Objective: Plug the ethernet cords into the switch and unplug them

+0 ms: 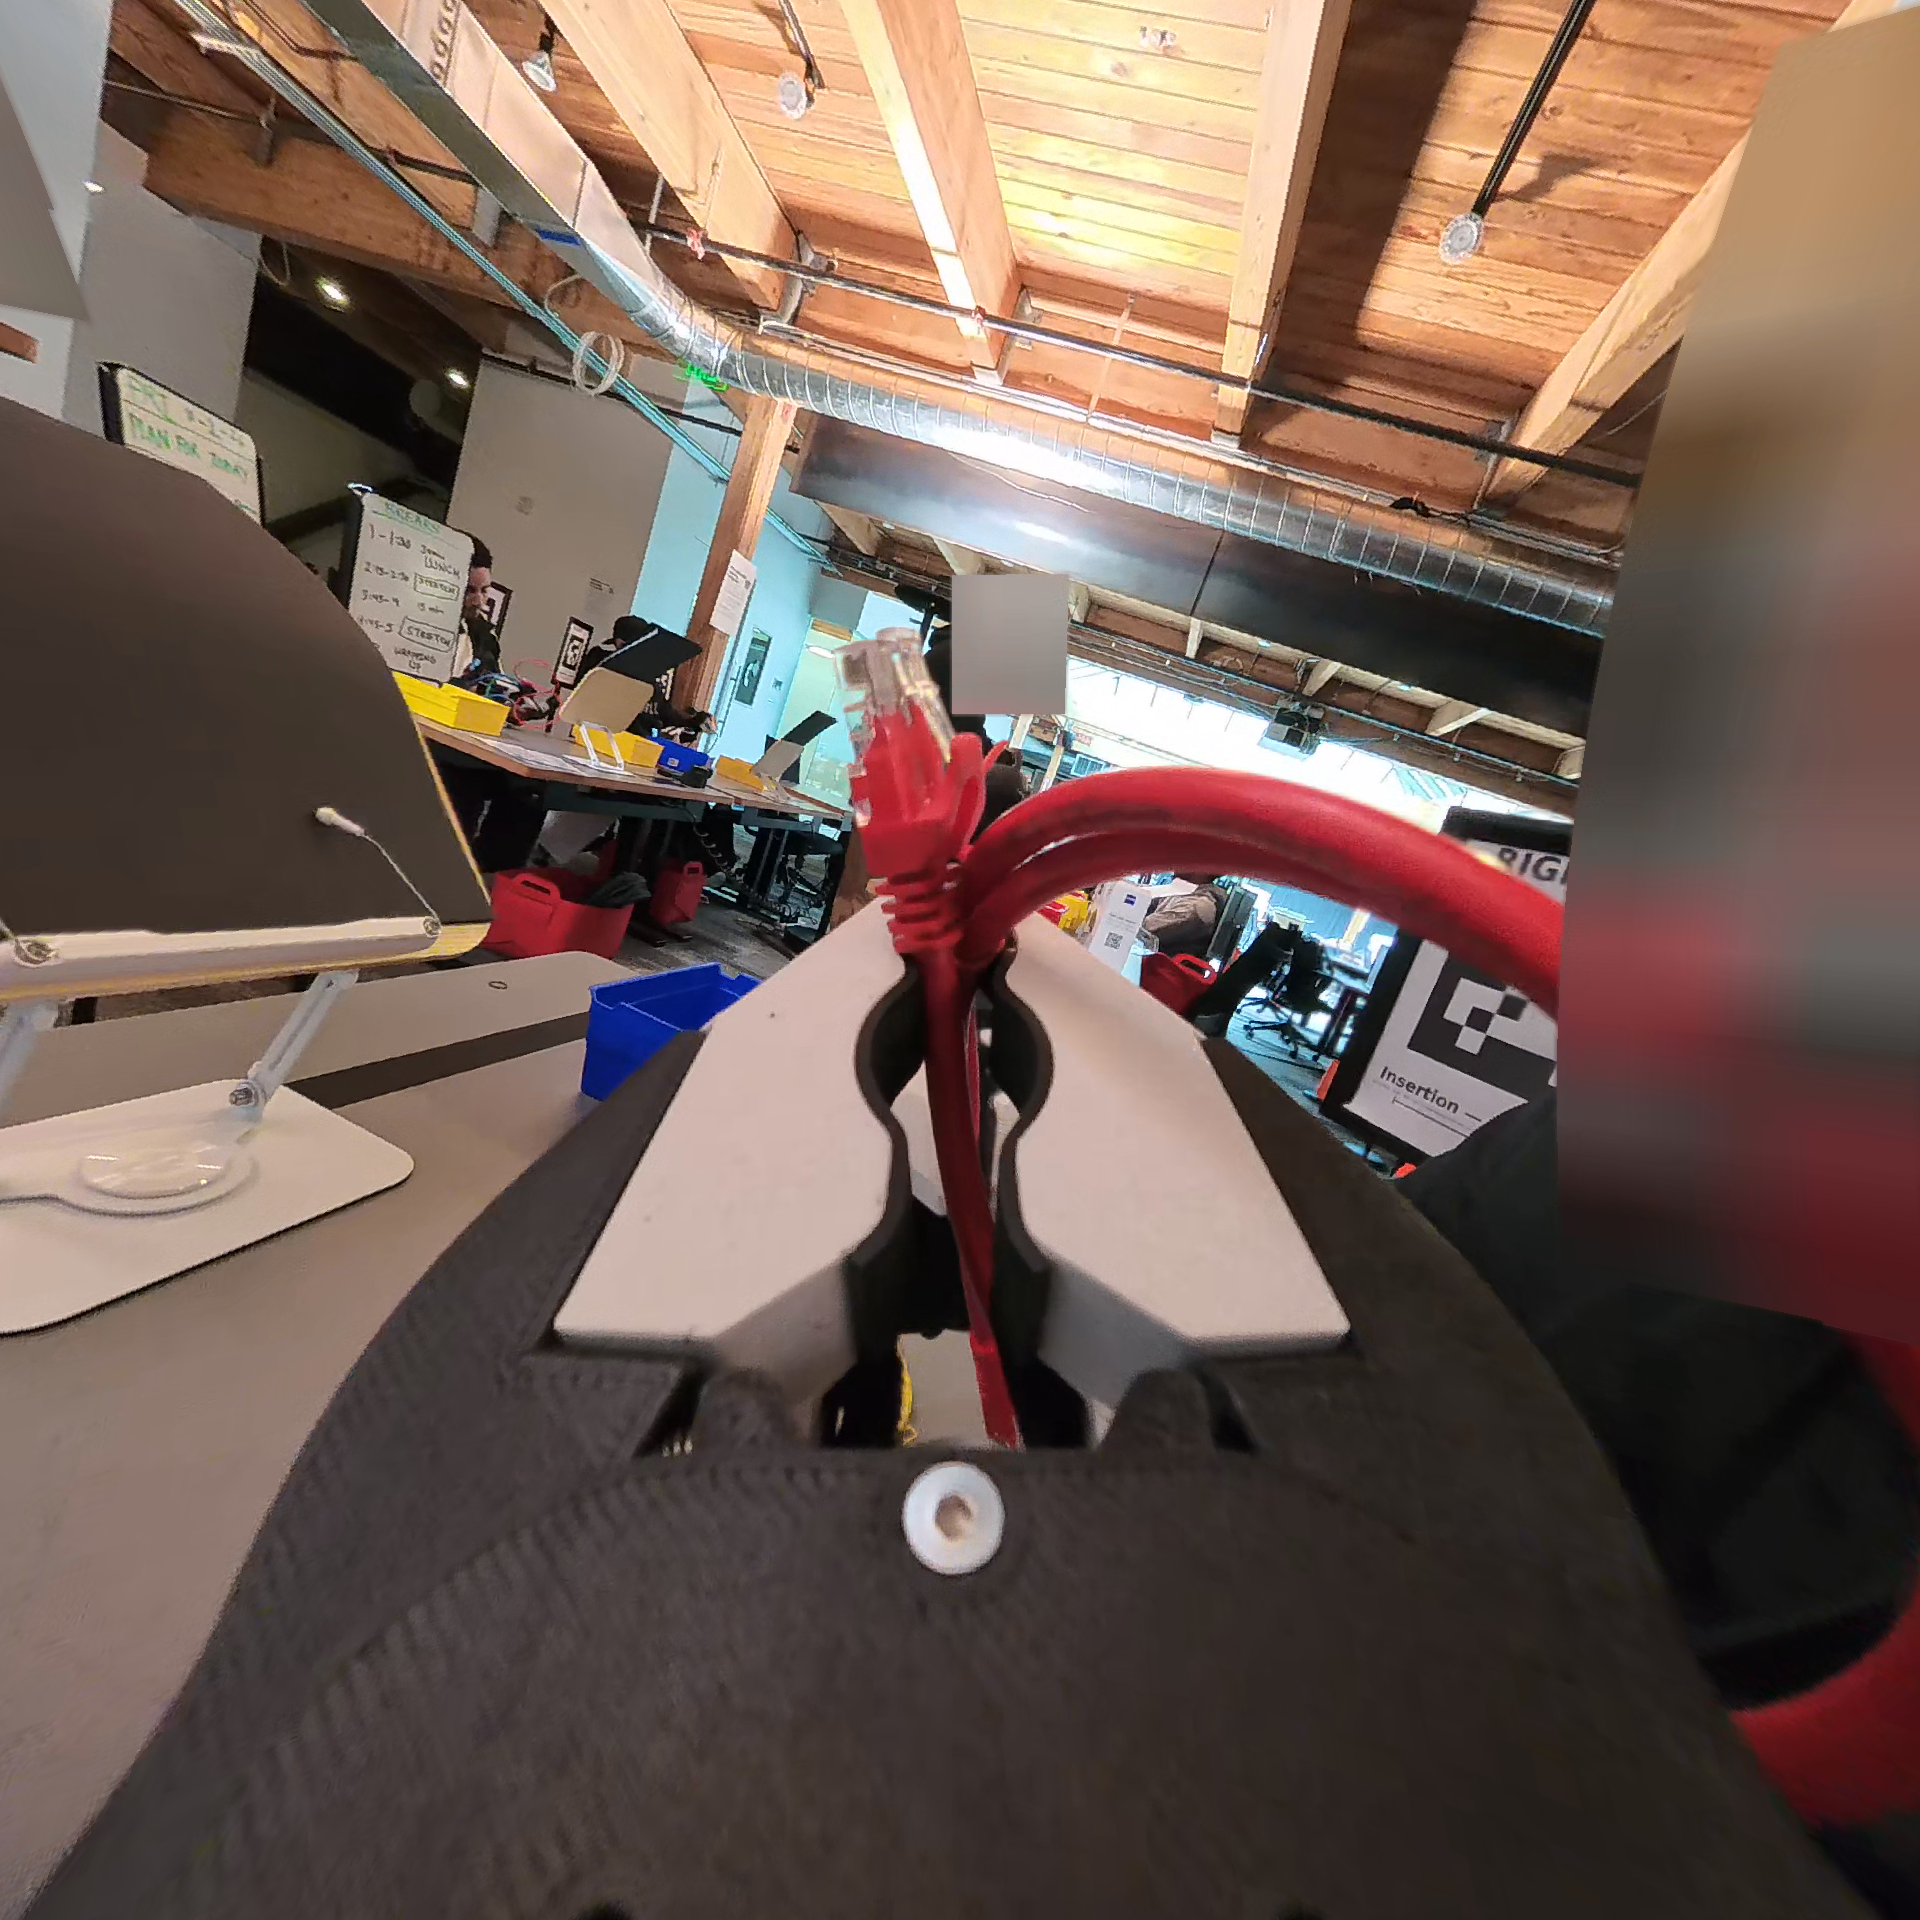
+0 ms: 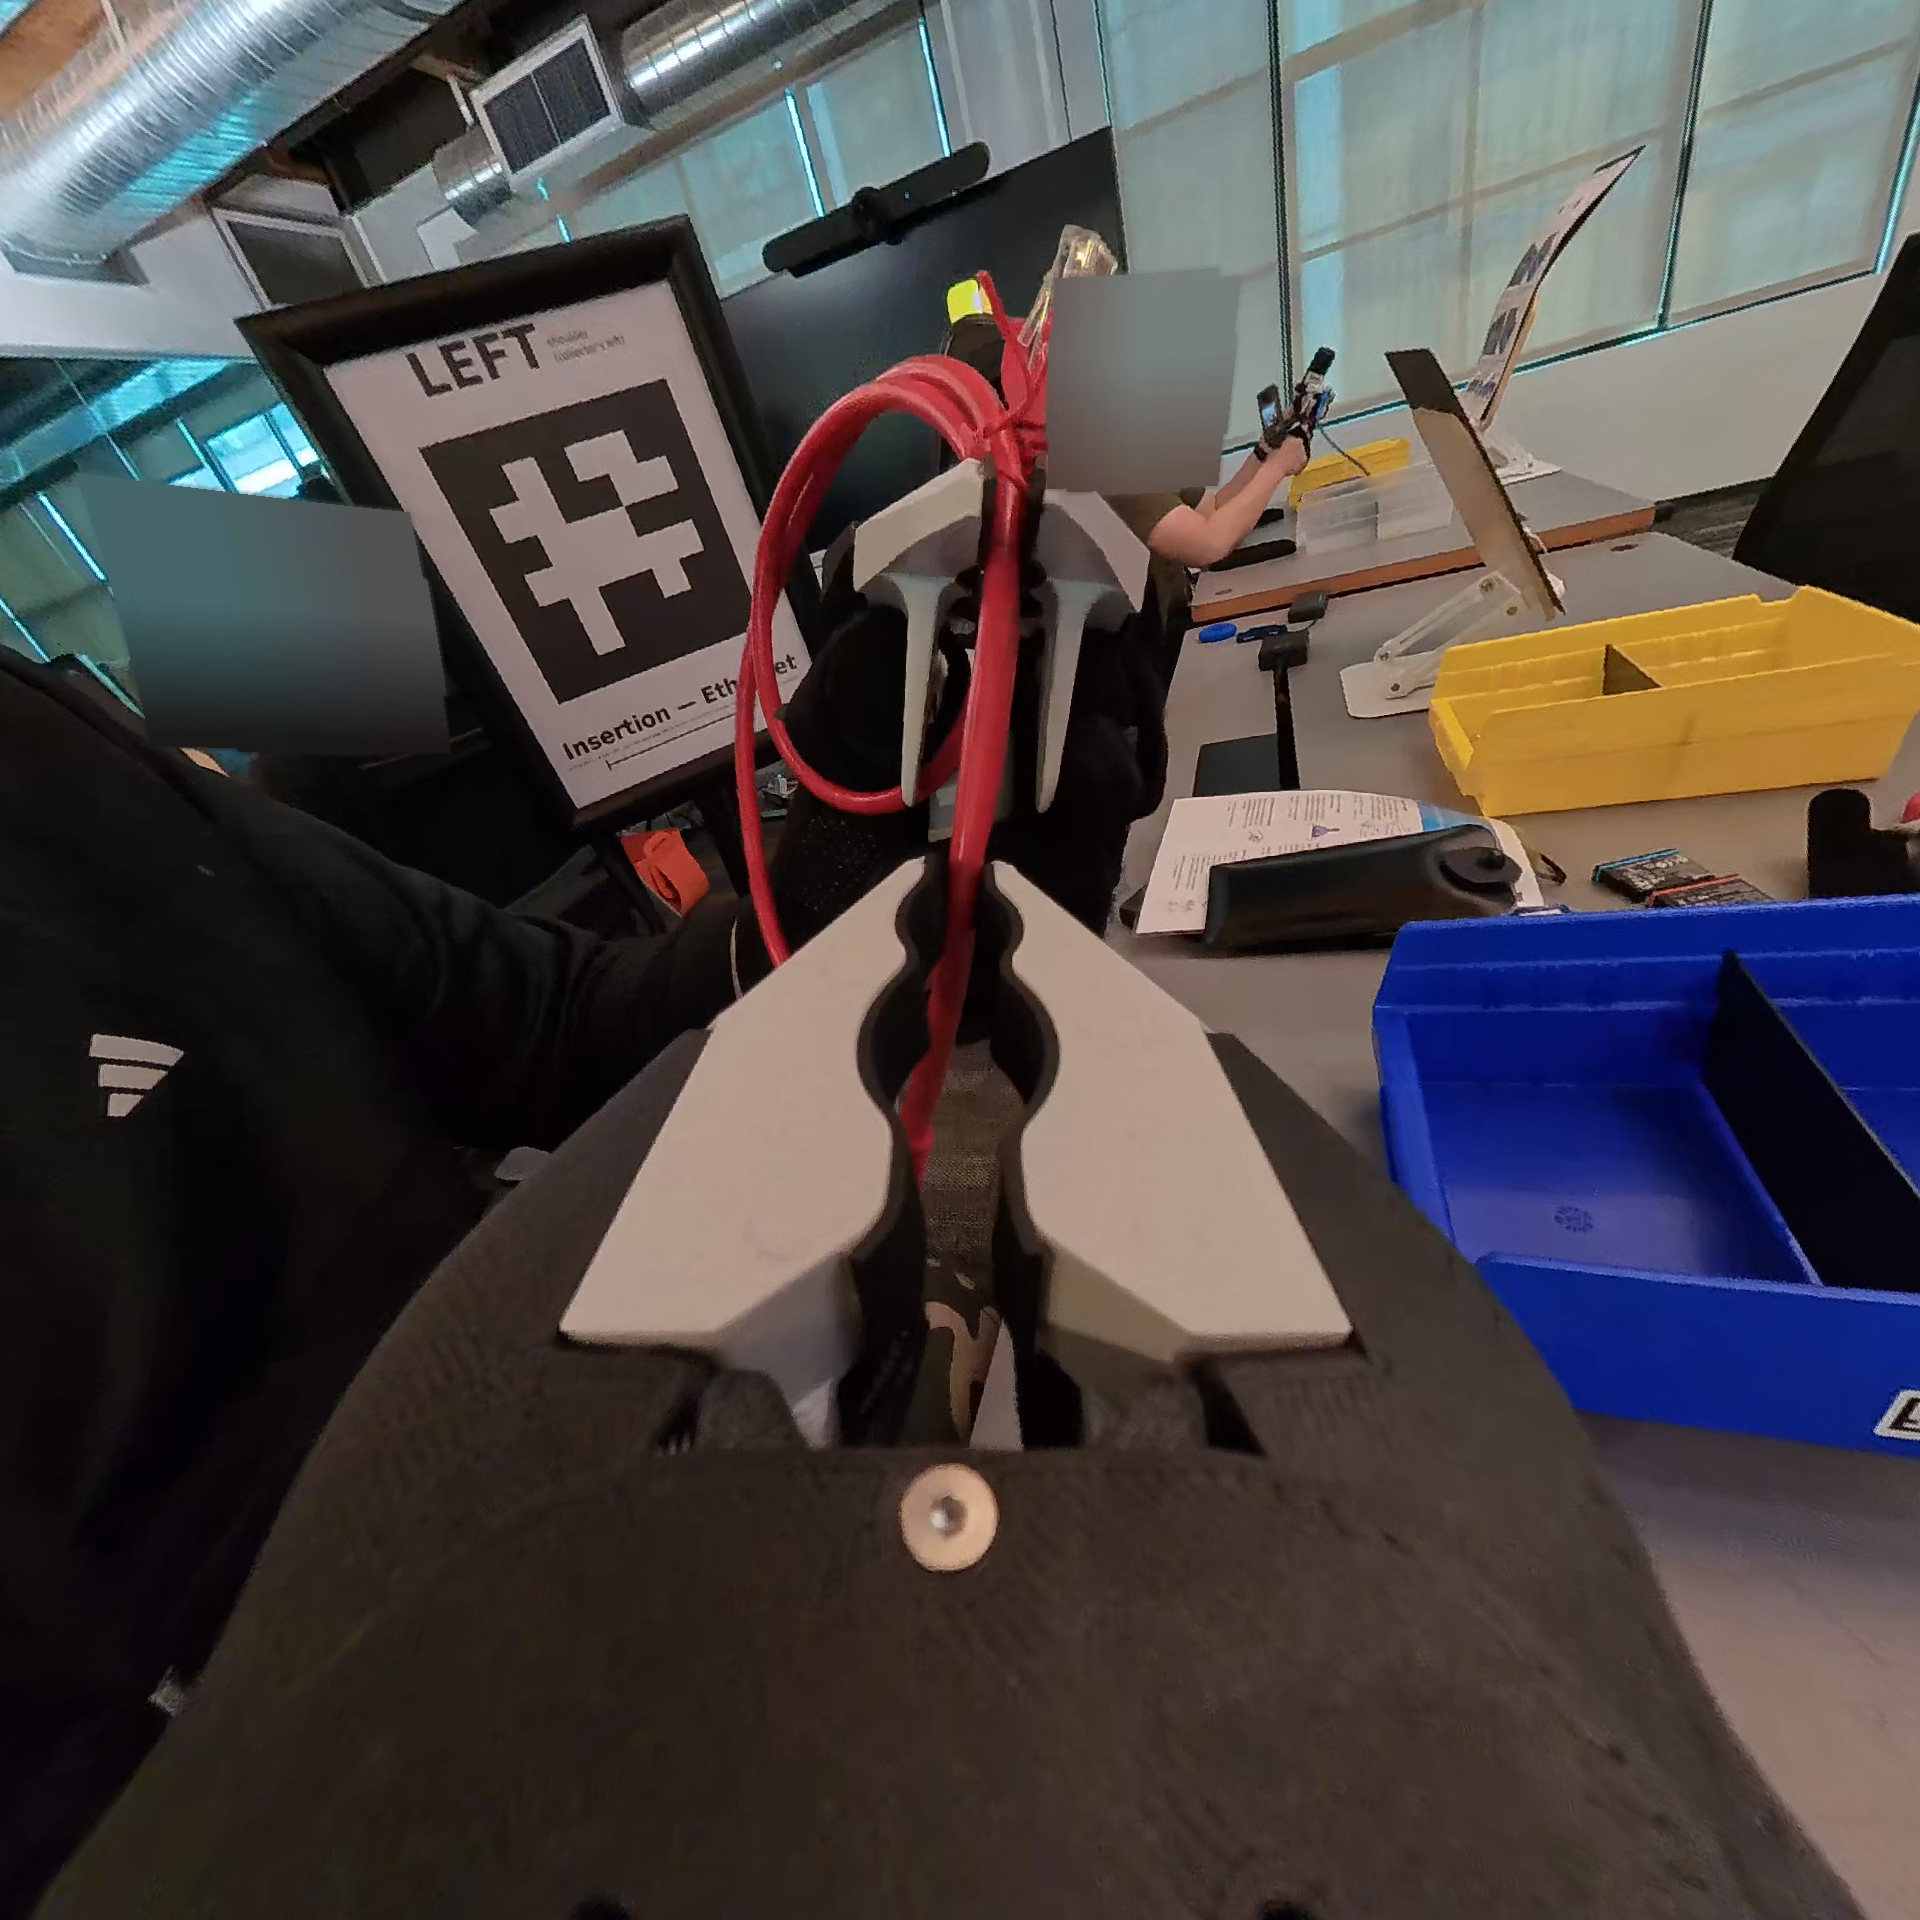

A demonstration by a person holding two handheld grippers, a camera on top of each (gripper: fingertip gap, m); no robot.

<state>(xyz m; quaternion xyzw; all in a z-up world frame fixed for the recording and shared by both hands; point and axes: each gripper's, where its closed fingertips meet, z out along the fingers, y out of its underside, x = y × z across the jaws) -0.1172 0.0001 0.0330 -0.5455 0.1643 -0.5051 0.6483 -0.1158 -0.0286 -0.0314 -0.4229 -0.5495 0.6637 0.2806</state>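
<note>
The left gripper point(image 1: 951, 961), two pale grey wedge fingers on a black printed body, is pressed together on a thin red ethernet cord point(image 1: 1247, 821), just under its clear plastic plug point(image 1: 888, 686), which points up towards the timber ceiling. The right gripper point(image 2: 958, 883) pinches the same bundled cord lower down, its loops point(image 2: 769, 665) hanging between the two tools. Both are held in the air; the switch shows in neither view.

Beyond them, a blue plastic bin point(image 2: 1621, 1340) with a dark divider sits at the near edge of the grey table point(image 2: 1309, 997), a yellow bin point(image 2: 1662, 717) farther back.

Likely trouble: the loops could snag a finger or tighten into a knot as the grippers part, and the plug's latch could bend if squeezed.

Two framed boards with black-and-white square markers point(image 2: 597, 540) carry printed words; whiteboards behind carry handwriting.
</note>
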